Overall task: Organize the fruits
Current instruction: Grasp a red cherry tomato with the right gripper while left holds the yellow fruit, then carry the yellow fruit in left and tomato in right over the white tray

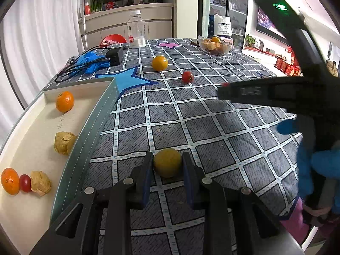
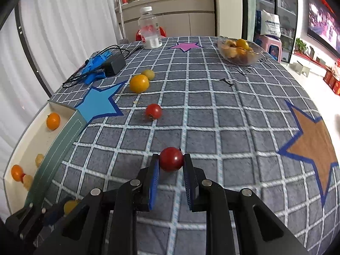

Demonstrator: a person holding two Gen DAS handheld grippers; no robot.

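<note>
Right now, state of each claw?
Left claw: shut on the yellow tomato.
Right claw: shut on the red tomato.

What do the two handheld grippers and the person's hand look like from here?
Both the left gripper and the right gripper are matte black, angular linkage frames with round silver pivot pins. Their fingers carry blue ribbed pads. Seen from the left wrist view, the right gripper's body shows a green indicator light, and the hand holding it wears a blue glove.
</note>
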